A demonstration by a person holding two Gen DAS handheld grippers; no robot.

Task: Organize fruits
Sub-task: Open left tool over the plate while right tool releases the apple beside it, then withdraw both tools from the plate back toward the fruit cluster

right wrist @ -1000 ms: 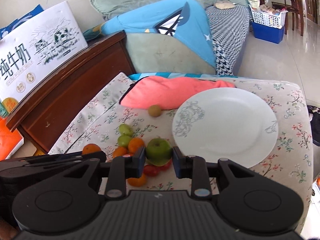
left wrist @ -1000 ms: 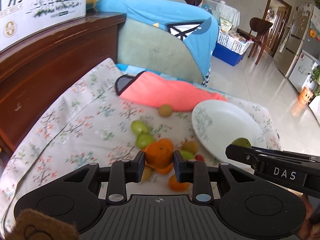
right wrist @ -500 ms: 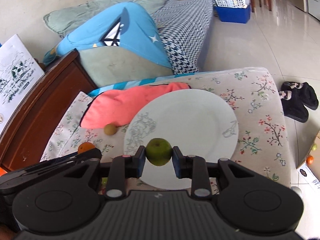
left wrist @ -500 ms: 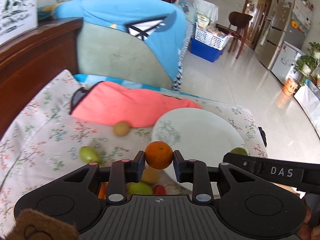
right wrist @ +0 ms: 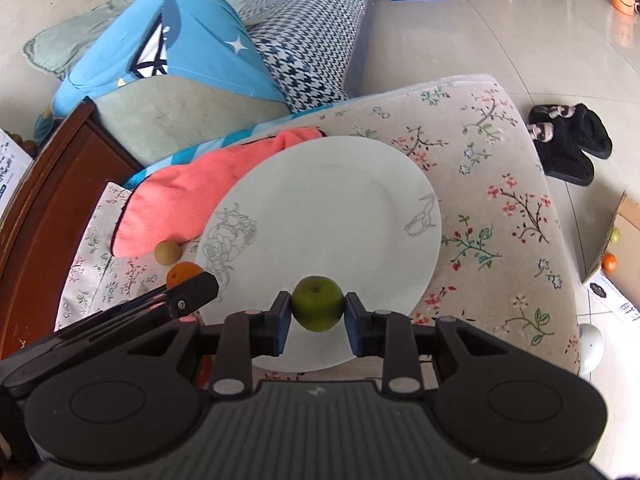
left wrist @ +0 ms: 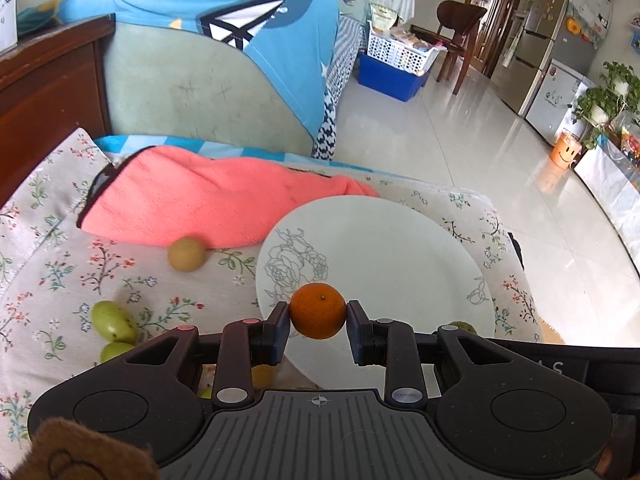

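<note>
My left gripper [left wrist: 318, 318] is shut on a small orange [left wrist: 317, 311] and holds it over the near left rim of the white plate [left wrist: 400, 248]. My right gripper [right wrist: 317, 311] is shut on a green fruit [right wrist: 317, 303] above the plate's [right wrist: 340, 184] near edge. The plate, bare and marked with grey flower drawings, lies on a flowered cloth [left wrist: 60, 280]. In the right wrist view the left gripper [right wrist: 188, 292] comes in from the left with its orange [right wrist: 182, 272]. A tan round fruit [left wrist: 186, 254] and green fruits [left wrist: 113, 320] lie on the cloth left of the plate.
A coral-pink towel [left wrist: 208, 200] lies behind the plate. A dark wooden cabinet [left wrist: 48, 76] stands at the left, a sofa with a blue cover [left wrist: 224, 8] behind. Black slippers [right wrist: 568, 144] and a cardboard box [right wrist: 616, 248] with fruit are on the tiled floor to the right.
Both grippers have carried their fruit to the right, away from the fruit pile, and down until they hang over the plate. The right gripper has rolled.
</note>
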